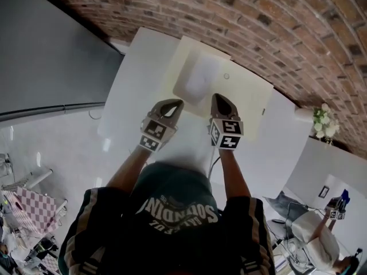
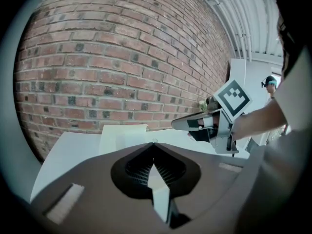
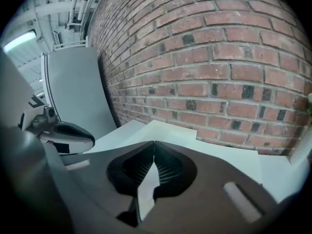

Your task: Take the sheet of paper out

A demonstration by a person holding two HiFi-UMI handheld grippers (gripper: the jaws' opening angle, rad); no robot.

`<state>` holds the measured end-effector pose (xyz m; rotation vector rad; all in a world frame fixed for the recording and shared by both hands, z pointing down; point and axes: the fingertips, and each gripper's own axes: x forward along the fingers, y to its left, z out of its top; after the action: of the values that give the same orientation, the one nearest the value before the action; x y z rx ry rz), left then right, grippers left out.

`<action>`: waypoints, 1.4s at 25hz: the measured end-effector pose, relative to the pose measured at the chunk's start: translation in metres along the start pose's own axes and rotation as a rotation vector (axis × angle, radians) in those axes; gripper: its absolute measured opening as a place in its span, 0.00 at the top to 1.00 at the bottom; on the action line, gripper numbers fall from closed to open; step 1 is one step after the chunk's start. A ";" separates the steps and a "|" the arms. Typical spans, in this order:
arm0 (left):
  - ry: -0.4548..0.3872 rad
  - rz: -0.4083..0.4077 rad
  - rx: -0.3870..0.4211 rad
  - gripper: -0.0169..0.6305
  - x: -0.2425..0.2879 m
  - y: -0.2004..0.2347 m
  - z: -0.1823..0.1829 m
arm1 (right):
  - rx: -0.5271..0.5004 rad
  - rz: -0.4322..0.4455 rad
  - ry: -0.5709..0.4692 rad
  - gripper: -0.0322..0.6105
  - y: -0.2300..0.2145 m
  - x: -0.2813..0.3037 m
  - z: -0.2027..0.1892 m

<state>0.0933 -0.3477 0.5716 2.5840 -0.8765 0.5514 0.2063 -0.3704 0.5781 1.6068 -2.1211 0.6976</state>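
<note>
A cream folder [image 1: 249, 105] lies flat on the white table [image 1: 129, 90], close to the brick wall. On its left half rests a paler white sheet-like piece [image 1: 198, 78] with rounded corners, and a small round snap [image 1: 226, 76] sits beside it. My left gripper [image 1: 176, 102] hovers at the folder's near edge with its jaws shut and nothing between them. My right gripper [image 1: 216, 97] is just to its right, over the folder's near part, also shut and empty. The folder [image 2: 122, 135] shows ahead in the left gripper view, and the folder [image 3: 219, 152] also shows in the right gripper view.
A red brick wall [image 1: 258, 22] runs behind the table. A grey panel [image 1: 46, 56] stands at the left. White flowers [image 1: 324, 122] sit at the table's far right corner. Another person [image 1: 318, 234] is at the lower right.
</note>
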 end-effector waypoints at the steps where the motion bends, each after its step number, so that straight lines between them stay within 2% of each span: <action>1: 0.005 0.002 -0.005 0.96 0.001 0.001 -0.002 | -0.002 0.007 0.008 0.95 -0.001 0.004 -0.001; 7: 0.023 0.014 -0.033 0.96 0.007 0.008 -0.009 | -0.013 0.040 0.047 0.93 -0.004 0.027 -0.005; 16: 0.057 0.052 -0.077 0.96 0.002 0.017 -0.028 | 0.004 0.092 0.133 0.83 -0.006 0.054 -0.024; 23: 0.064 0.072 -0.105 0.96 -0.002 0.019 -0.036 | 0.018 0.125 0.227 0.78 -0.009 0.073 -0.043; 35: 0.076 0.113 -0.131 0.96 -0.010 0.027 -0.045 | -0.030 0.130 0.405 0.75 -0.025 0.106 -0.082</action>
<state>0.0574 -0.3429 0.6113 2.3923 -1.0023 0.5986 0.2025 -0.4087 0.7086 1.1963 -1.9345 0.9378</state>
